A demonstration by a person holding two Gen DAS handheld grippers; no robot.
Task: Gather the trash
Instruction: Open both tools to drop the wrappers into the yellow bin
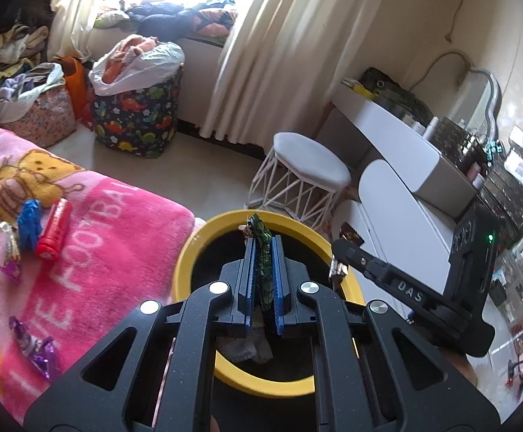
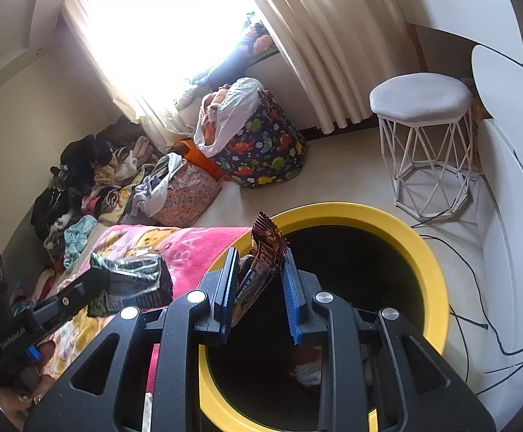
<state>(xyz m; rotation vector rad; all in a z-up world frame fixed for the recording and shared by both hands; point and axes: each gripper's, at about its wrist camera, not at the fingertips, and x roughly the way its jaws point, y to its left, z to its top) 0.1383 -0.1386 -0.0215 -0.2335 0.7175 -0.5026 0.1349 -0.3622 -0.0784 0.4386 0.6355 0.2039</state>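
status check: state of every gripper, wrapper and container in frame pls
Left gripper: shut on green foil wrapper, above the bin.
Right gripper: jaws apart, brown-red snack wrapper leaning on the left finger over the bin.
Yellow-rimmed round black bin: open, white crumpled trash at the bottom.
Red cylindrical tube: lying on the pink fleece blanket.
Blue crumpled wrapper: on blanket, uncollected.
Purple foil wrappers: on blanket, uncollected.
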